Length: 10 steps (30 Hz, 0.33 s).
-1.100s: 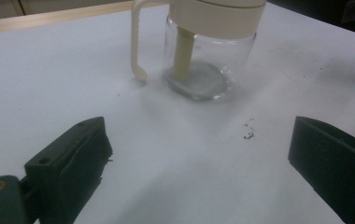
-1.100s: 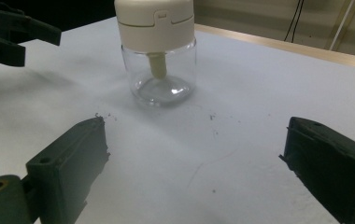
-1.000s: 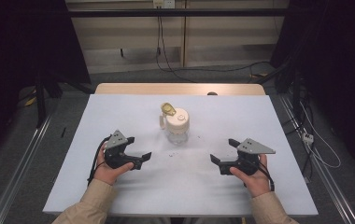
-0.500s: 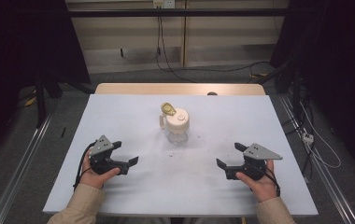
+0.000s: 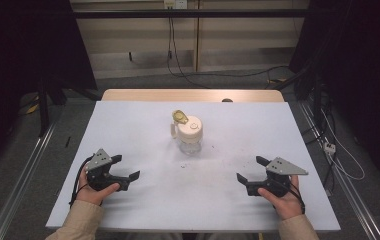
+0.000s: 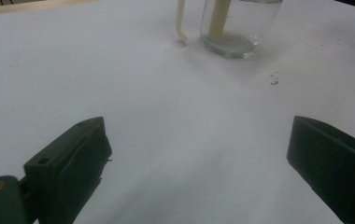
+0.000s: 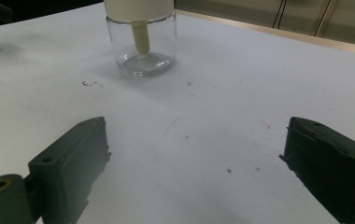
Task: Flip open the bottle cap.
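A clear glass jar (image 5: 190,141) with a cream lid and a raised yellowish flip cap (image 5: 180,117) stands upright at the middle of the white table (image 5: 128,125). My left gripper (image 5: 126,167) rests near the front left, open, nothing between its jaws. My right gripper (image 5: 250,169) rests near the front right, also open and empty. In the left gripper view the jar (image 6: 238,28) stands far ahead of the gripper (image 6: 196,154), with a cream strap (image 6: 181,23) hanging beside it. In the right gripper view the jar (image 7: 143,42) stands ahead and left of the gripper (image 7: 194,158); a cream tube hangs inside it.
Small dark specks (image 5: 183,164) lie on the sheet in front of the jar. A wooden strip (image 5: 193,95) shows along the table's far edge. Metal rails (image 5: 23,170) run along both sides of the table, and cables lie on the floor behind.
Both grippers have drawn back toward the near edge and apart from each other, away from the jar. The jar has not moved.
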Available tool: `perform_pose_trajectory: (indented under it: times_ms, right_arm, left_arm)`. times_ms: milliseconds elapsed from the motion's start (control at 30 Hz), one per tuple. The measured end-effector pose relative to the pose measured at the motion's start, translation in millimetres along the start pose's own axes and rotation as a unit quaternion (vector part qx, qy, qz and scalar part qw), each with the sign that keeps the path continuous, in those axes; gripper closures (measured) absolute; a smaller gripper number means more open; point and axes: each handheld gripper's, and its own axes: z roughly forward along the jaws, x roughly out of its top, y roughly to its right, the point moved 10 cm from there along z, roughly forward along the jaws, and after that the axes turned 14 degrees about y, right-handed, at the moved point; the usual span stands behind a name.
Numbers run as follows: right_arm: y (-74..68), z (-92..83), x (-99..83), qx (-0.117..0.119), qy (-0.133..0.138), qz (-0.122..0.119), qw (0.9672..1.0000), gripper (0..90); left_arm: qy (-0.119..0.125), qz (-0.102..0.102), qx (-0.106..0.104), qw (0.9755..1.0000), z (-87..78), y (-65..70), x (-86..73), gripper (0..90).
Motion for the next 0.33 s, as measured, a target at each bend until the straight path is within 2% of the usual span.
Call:
perform_pose_trajectory:
  times_ms: [333]
  right_arm:
    - [9.0, -9.8, -3.5, -0.011, 0.002, 0.005, 0.9999, 6.5]
  left_arm:
    - [0.001, 0.003, 0.0, 1.0, -0.2, 0.7, -0.5, 5.2]
